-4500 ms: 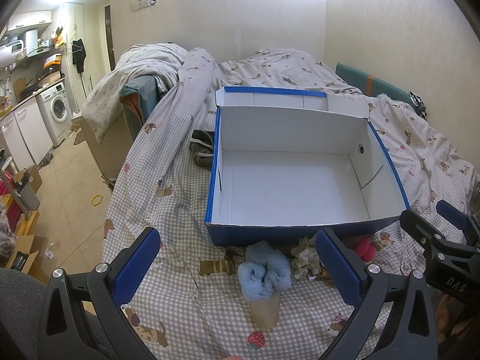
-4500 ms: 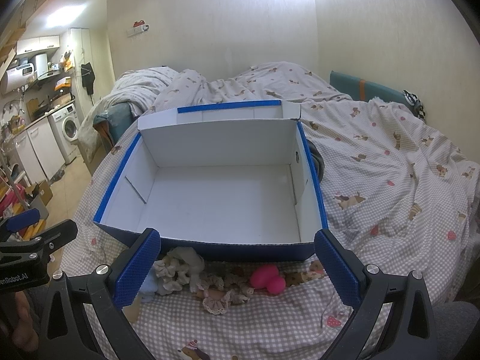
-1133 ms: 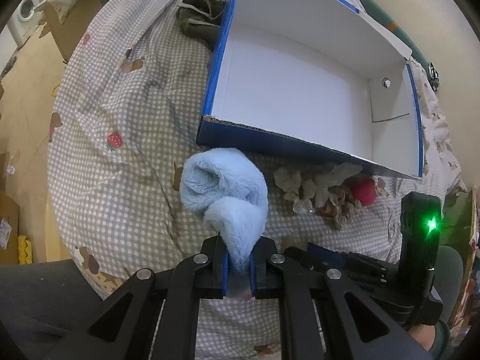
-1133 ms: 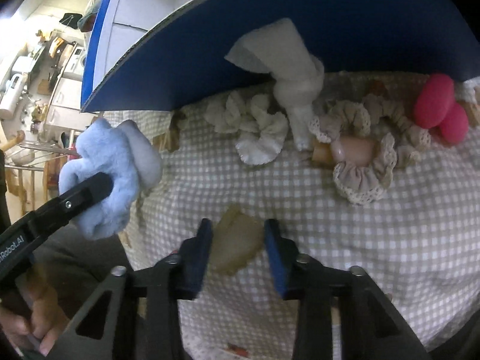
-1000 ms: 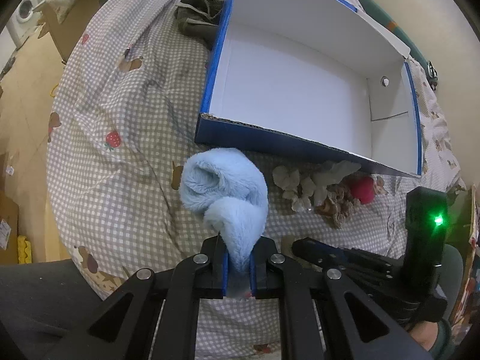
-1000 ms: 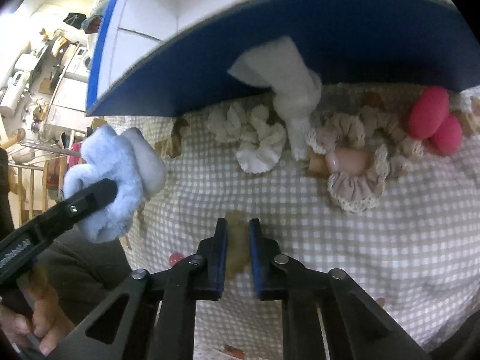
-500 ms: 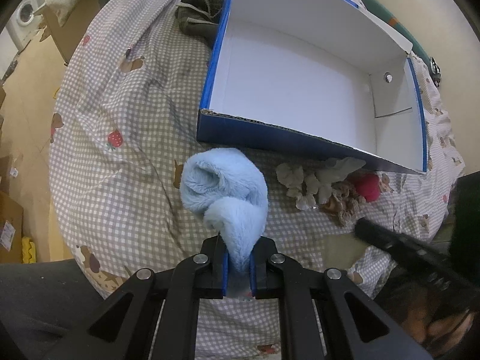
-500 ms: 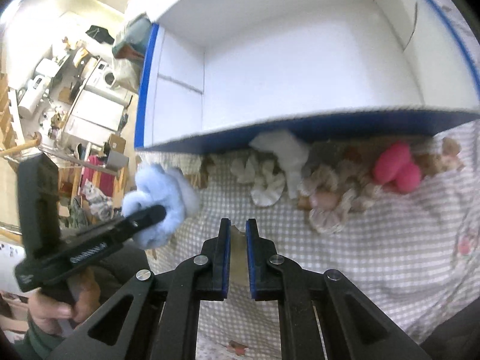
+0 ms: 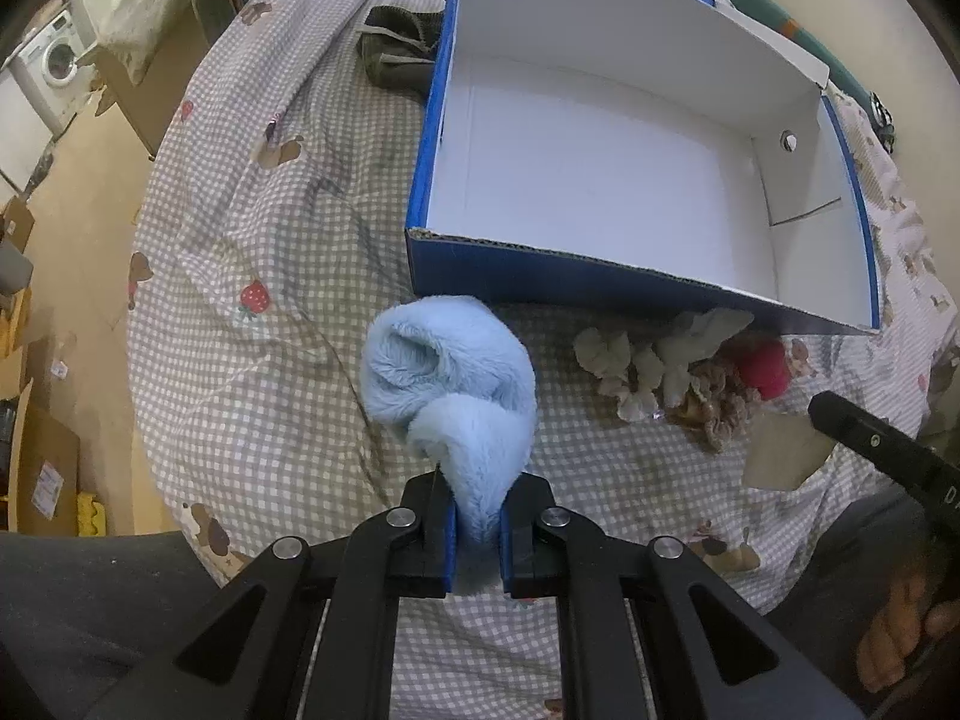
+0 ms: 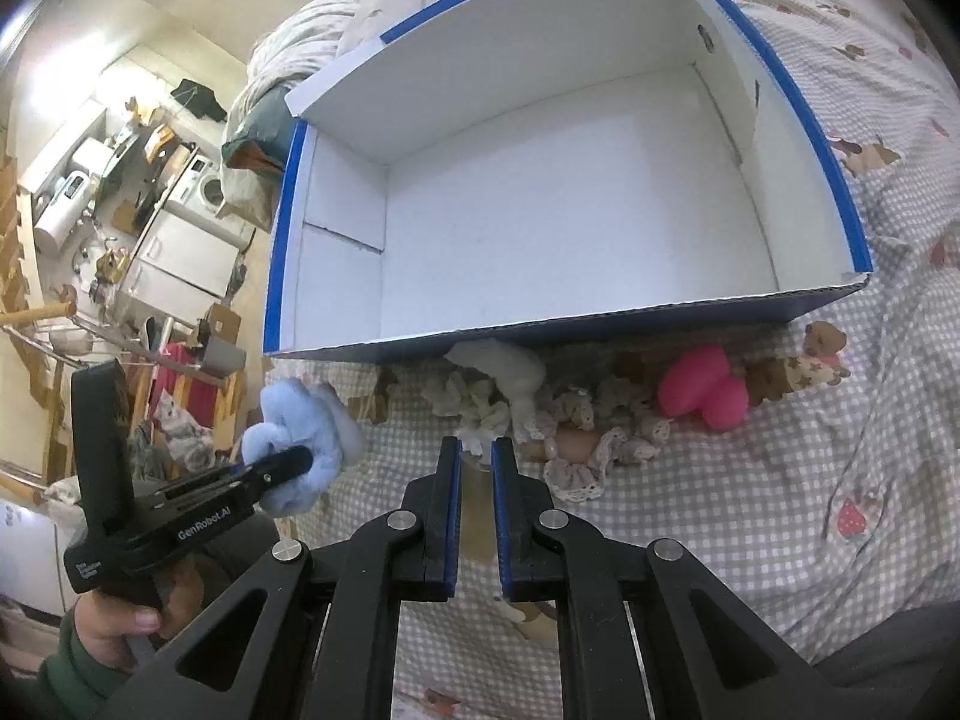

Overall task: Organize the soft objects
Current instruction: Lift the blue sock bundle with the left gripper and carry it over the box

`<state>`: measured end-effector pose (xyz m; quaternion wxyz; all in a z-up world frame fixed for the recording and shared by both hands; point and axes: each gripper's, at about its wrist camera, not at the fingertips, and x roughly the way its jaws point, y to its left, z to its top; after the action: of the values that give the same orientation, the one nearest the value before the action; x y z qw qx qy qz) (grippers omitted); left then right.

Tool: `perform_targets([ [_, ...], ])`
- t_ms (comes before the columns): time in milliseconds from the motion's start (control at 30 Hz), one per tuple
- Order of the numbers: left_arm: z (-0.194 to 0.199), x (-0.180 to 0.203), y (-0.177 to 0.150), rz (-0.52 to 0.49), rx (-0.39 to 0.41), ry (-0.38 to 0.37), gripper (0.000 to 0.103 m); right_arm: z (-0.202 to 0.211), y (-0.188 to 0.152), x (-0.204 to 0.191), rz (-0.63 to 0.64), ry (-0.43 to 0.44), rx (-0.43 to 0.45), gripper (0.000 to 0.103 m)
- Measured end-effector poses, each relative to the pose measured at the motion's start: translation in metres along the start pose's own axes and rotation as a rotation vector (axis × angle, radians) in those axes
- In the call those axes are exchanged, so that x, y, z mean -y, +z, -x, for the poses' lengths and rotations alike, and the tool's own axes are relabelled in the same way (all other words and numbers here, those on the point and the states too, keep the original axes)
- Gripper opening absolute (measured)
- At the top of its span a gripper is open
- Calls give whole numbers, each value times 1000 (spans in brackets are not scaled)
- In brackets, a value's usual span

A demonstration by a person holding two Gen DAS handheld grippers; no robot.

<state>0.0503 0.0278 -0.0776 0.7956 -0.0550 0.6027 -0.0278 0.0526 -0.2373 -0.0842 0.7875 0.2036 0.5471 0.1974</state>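
Note:
My left gripper [image 9: 477, 495] is shut on a fluffy light-blue scrunchie [image 9: 450, 372] and holds it above the bedspread, in front of the box's near left corner. The scrunchie also shows in the right wrist view [image 10: 300, 438]. My right gripper [image 10: 476, 450] is shut on a flat beige piece [image 10: 477, 504], lifted off the bed; it shows in the left wrist view [image 9: 783, 456]. The blue box [image 9: 540, 276] with a white inside stands empty ahead. Cream and lace scrunchies [image 10: 480, 402] and a pink soft item [image 10: 702, 387] lie along the box's near wall.
A dark green cloth [image 9: 396, 51] lies beside the box's far left side. The checked bedspread [image 9: 240, 240] drops off to the floor on the left, where cardboard boxes [image 9: 42, 480] and a washing machine [image 9: 57, 66] stand. A rumpled duvet [image 10: 312, 42] lies behind the box.
My right gripper closed on the beige piece and lifted it up and back from the bed. My left gripper keeps the blue scrunchie raised and has shifted slightly toward the box.

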Motion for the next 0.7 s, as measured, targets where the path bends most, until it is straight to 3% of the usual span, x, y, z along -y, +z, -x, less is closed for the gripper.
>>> perform_targets([
  [300,24,-1,-3,17,54,-15,9,24,8,-1,-14,56,63,11],
  [500,71,3,8,17,181,-29,9,67,33,-8,37,45,155,11],
  [700,101,15,36,-16,295,-13,9,85,60,-12,63,33,204,11],
])
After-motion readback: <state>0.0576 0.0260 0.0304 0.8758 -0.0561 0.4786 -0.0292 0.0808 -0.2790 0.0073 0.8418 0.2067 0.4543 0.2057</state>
